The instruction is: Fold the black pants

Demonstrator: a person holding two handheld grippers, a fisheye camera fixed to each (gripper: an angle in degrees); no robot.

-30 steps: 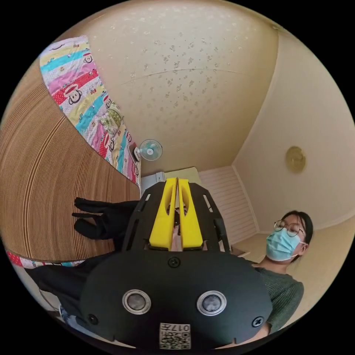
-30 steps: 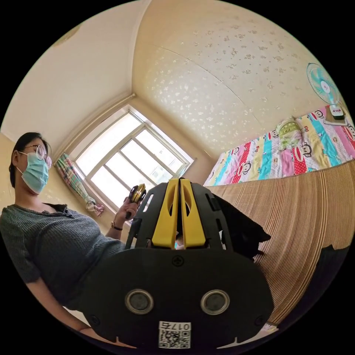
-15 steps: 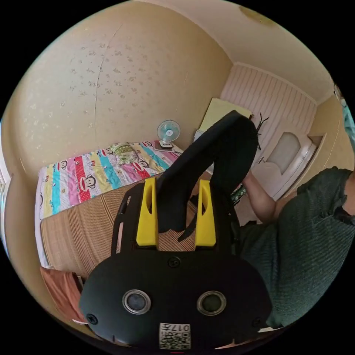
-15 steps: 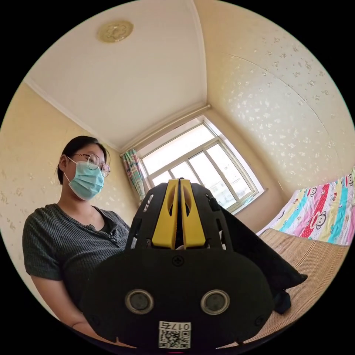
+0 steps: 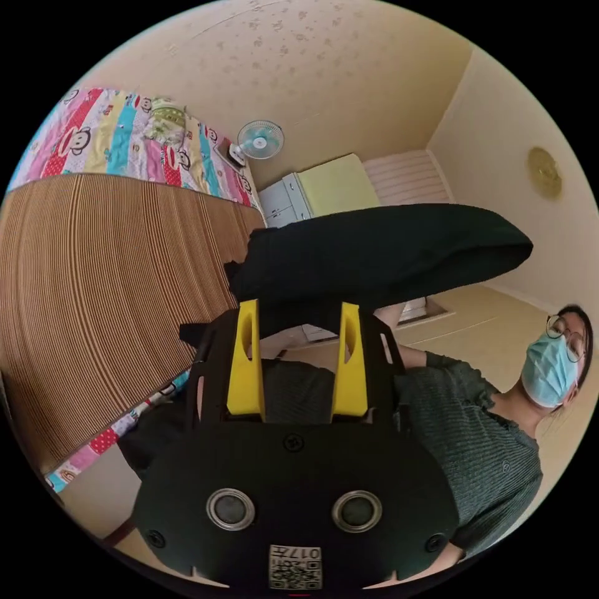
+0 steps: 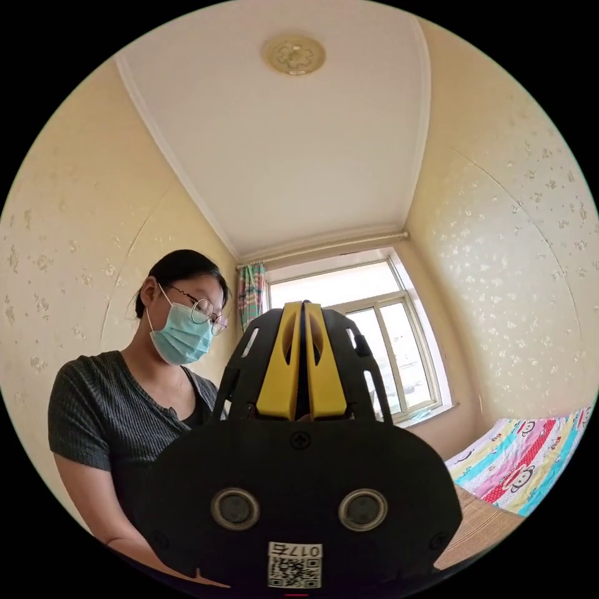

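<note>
The black pants (image 5: 380, 249) hang in the air as a long dark band stretched sideways just beyond my left gripper (image 5: 299, 309). Its yellow jaws stand wide apart, and a fold of the cloth dips between their tips without being pressed. The far end of the pants reaches toward the person's side, where an arm goes behind the cloth. In the right gripper view my right gripper (image 6: 302, 307) points up at the ceiling with its yellow jaws pressed together on a thin dark sliver of cloth. The rest of the pants is hidden behind its body.
A bed with a brown striped mat (image 5: 93, 281) and a colourful cartoon sheet (image 5: 112, 137) lies to the left. A small fan (image 5: 259, 138) and a white cabinet (image 5: 284, 199) stand beyond it. A person in a mask and dark top (image 5: 474, 430) stands close. A window (image 6: 387, 337) is behind.
My left jaws were shut a second ago and now stand open, with the pants lifted across their tips. The right jaws stayed shut. Both cameras have swung, the right one up toward the ceiling.
</note>
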